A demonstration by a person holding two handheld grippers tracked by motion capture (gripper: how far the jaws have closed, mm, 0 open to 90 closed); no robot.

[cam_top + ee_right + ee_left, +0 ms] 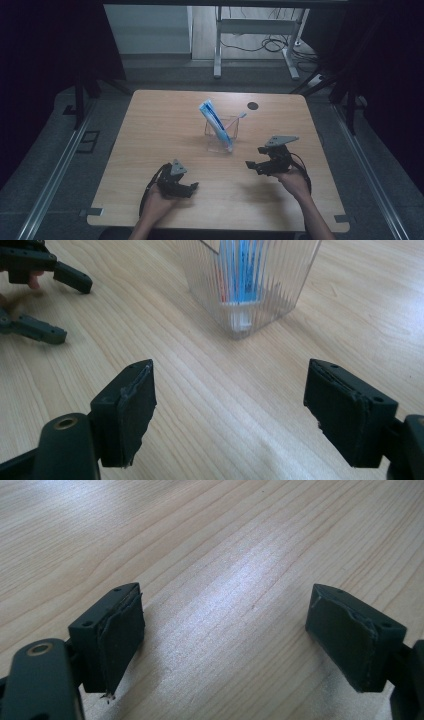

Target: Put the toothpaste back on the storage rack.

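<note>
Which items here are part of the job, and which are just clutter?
In the job:
clear holder
blue toothpaste tube, standing in it
toothbrush, in it
right claw, open, nearest
left claw, open

Lying about:
dark round spot on the table

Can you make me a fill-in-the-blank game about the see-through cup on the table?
1. The clear cup stands on a ____ table.
2. The blue tube leans inside the ____.
3. The right gripper has its jaws ____, with nothing between them.
4. The left gripper points at bare ____.

Missing words: wooden; cup; open; table
</note>
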